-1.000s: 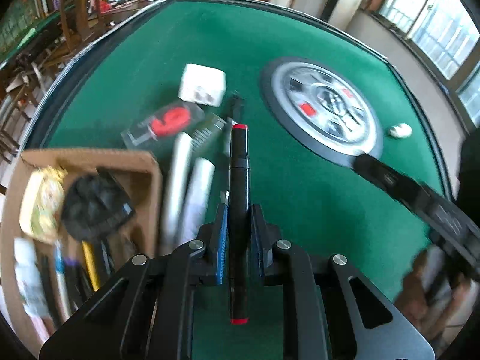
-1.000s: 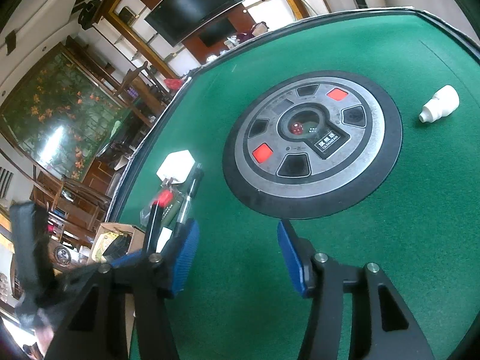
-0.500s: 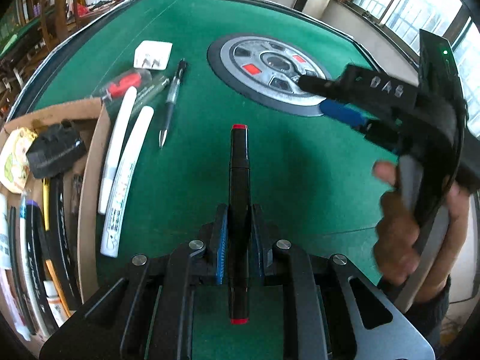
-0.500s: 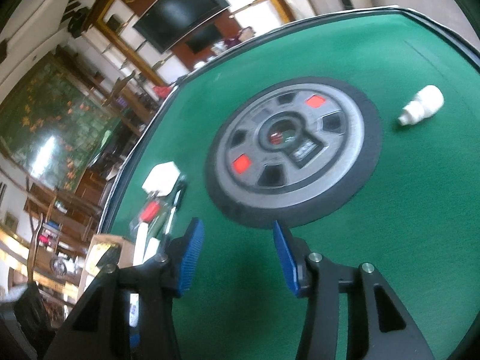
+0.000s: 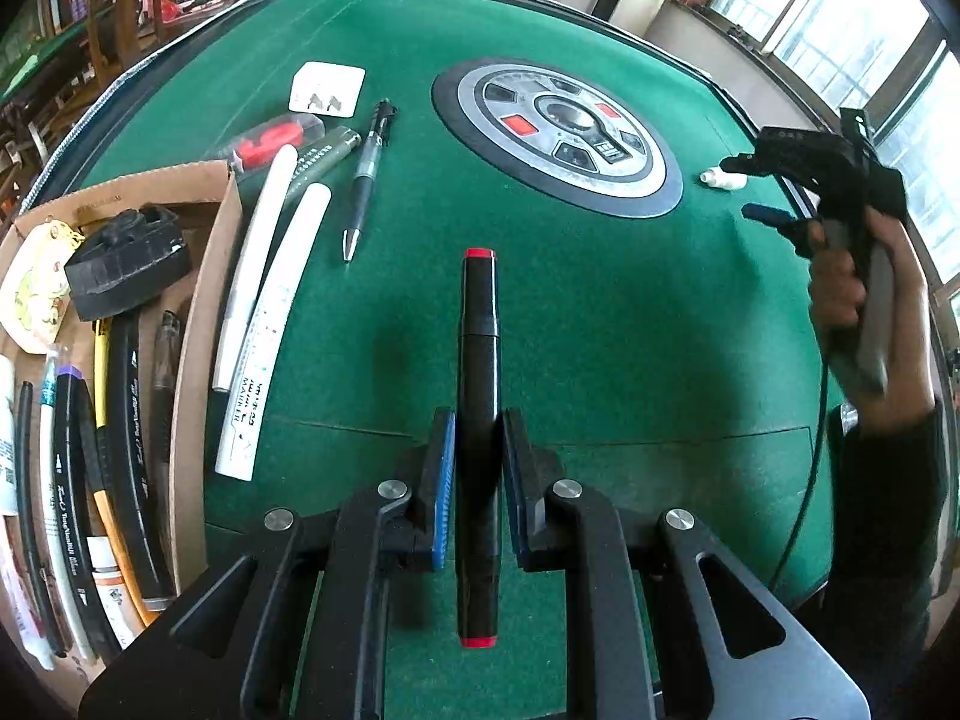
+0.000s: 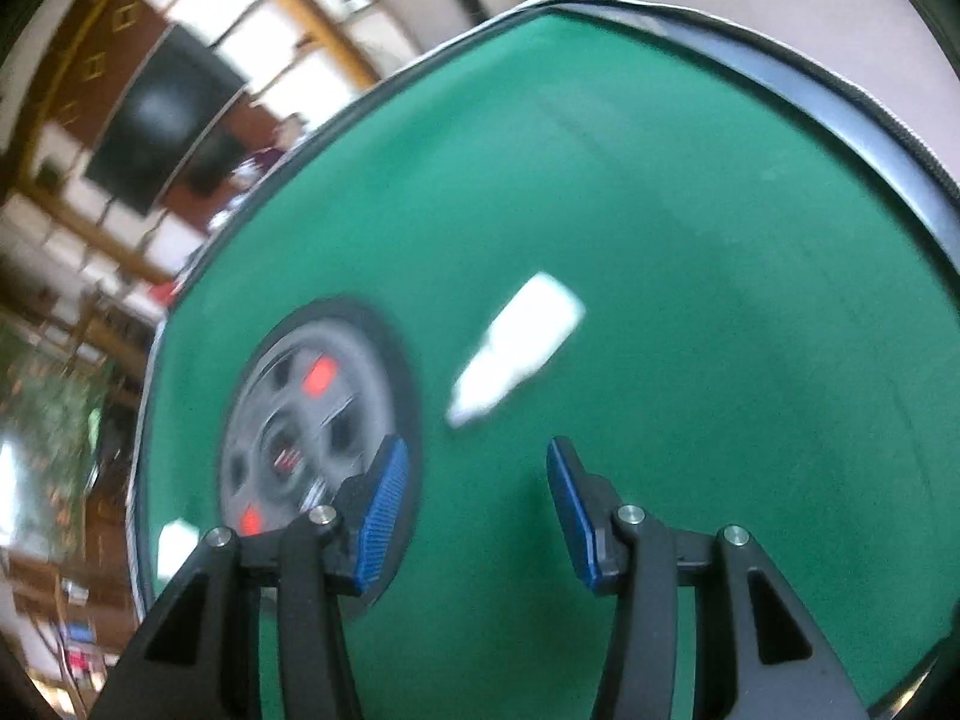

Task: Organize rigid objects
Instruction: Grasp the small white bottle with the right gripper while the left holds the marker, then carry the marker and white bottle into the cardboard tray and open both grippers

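Observation:
My left gripper [image 5: 474, 450] is shut on a black marker [image 5: 478, 360] with red ends, held lengthwise above the green table. To its left lies an open cardboard box [image 5: 198, 324] holding several pens and a black block. Beside the box lie two white markers [image 5: 282, 276], a black pen [image 5: 366, 180], a red item in clear packaging [image 5: 270, 141] and a white plug [image 5: 327, 89]. My right gripper [image 6: 477, 480] is open with nothing between its blue pads; a small white bottle [image 6: 516, 348], blurred, lies just ahead of it. In the left wrist view the right gripper [image 5: 750, 189] hovers beside that bottle [image 5: 723, 179].
A round grey and black control panel [image 5: 558, 138] with red buttons sits in the table's middle. The table's raised dark rim [image 6: 870, 120] runs close behind the bottle. A person's hand and dark sleeve [image 5: 882, 420] hold the right gripper at the table's right side.
The right gripper swung right, from in front of the round panel to the white bottle, rolling as it went. The left gripper drew back a little with the marker still clamped.

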Available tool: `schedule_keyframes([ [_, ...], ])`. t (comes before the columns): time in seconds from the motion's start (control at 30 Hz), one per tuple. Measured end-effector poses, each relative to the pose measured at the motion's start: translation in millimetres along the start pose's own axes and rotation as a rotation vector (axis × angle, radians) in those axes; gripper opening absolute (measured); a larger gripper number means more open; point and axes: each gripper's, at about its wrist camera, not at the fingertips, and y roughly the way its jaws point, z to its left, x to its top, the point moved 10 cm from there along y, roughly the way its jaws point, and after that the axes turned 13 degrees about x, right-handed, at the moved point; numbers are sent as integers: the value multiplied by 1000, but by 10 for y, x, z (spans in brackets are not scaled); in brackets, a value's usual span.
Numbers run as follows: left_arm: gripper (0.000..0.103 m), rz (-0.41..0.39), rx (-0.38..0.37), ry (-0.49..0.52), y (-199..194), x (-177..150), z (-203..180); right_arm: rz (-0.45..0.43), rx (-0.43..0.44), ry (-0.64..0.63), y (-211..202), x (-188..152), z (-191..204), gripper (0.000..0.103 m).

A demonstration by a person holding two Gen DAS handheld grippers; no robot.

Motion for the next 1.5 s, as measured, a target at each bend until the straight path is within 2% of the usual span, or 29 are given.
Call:
schedule_keyframes([
  [0.17, 14, 9, -14, 3, 29, -25, 35, -23, -69, 16, 88, 201, -84, 49],
  [0.27, 14, 17, -13, 0, 68, -28, 63, -12, -76, 26, 178, 199, -63, 49],
  [0.4, 14, 32, -13, -2, 113, -50, 77, -46, -173, -22, 199, 253, -57, 48],
  [0.47, 14, 33, -13, -4, 106, -67, 76, -50, -228, -57, 200, 257, -63, 40],
  [0.57, 14, 26, -10, 2, 92, -80, 50, -57, -213, -62, 152, 196, -66, 35],
  [0.63, 14, 30, -11, 6, 92, -103, 35, -51, -195, -68, 118, 146, -74, 27],
  [0.73, 14, 29, -5, 3, 78, -142, 39, -43, -187, -77, 30, -5, -77, 25],
  [0.8, 14, 27, 4, 1, 87, -168, 53, -28, -156, -75, -13, -152, -46, 25],
  [0.9, 14, 21, 29, 10, 95, -202, 61, 24, -64, -102, -56, -536, 142, 25],
  [1.0, 14, 17, 58, 15, 93, -219, 50, 60, 6, -169, -87, -851, 352, 25],
  [1.07, 14, 10, 80, 17, 98, -218, 41, 79, 94, -224, -84, -1037, 533, 25],
  [1.2, 14, 0, 94, 2, 132, -193, 73, 108, 154, -322, -39, -1245, 729, 25],
  [1.3, 14, -5, 97, -15, 157, -164, 103, 154, 182, -344, 11, -1332, 760, 25],
  [1.4, 14, 4, 60, -50, 137, -151, 126, 169, 231, -352, -43, -1396, 847, 25],
  [1.5, 14, 5, 29, -74, 36, -172, 159, 142, 273, -382, -140, -1403, 992, 25],
])
